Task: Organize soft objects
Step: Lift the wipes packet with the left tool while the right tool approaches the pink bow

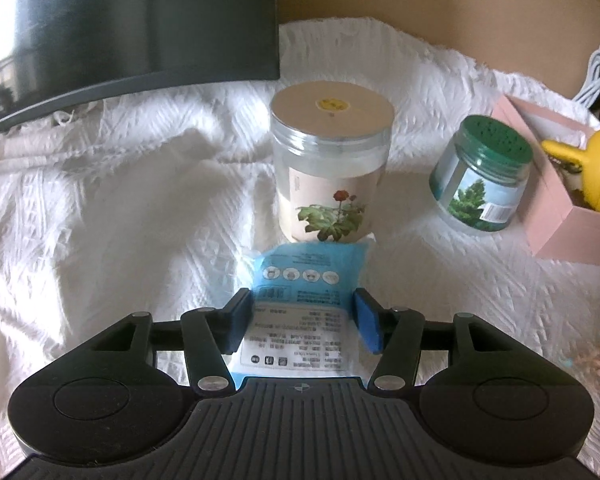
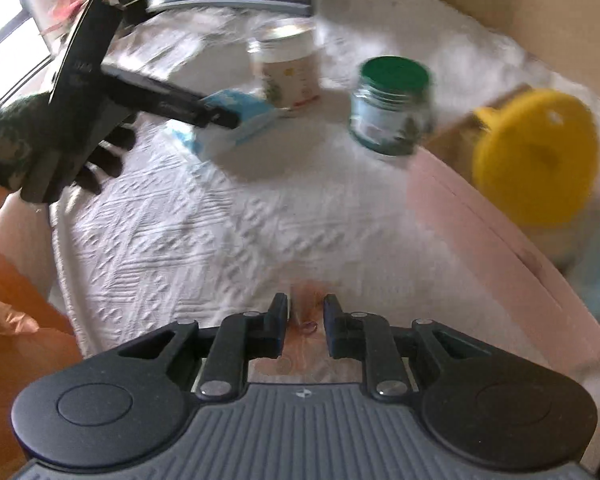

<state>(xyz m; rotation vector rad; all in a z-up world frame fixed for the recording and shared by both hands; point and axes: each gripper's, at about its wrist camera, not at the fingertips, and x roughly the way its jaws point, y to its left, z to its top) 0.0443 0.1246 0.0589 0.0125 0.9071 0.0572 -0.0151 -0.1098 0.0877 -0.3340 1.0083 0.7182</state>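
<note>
— What do we hold on the left?

— Our left hand-held gripper (image 1: 302, 320) has its jaws set against both sides of a blue-and-white soft packet (image 1: 300, 292), which lies on the white quilted cloth (image 1: 120, 220) covering the worktop. From the right wrist view we see the same packet (image 2: 236, 120) with the left gripper's finger on it and a dark-gloved hand (image 2: 40, 152) behind.

— And what crowds it?

— Directly beyond the packet, touching its far edge, stands a clear jar with a beige lid and a flower label (image 1: 330, 168). It blocks the way straight ahead. Toward the worktop's right side sits a smaller green-lidded jar (image 1: 480, 176), apart from the first jar and just beside a pink box (image 1: 560, 224). A yellow plastic thing (image 1: 596, 168) sticks up out of that box. At the far left a dark monitor (image 1: 120, 28) overhangs the cloth, and a white cable (image 1: 598, 72) hangs at the far right.

— The right side?

— Our right hand-held gripper (image 2: 306, 326) is narrowed, with a pinkish, translucent soft thing (image 2: 306, 316) between its pads; the picture is blurred, so we cannot tell whether the pads actually grip it. It is near the worktop's near edge, with the pink box wall (image 2: 480, 240) close on the right.
</note>
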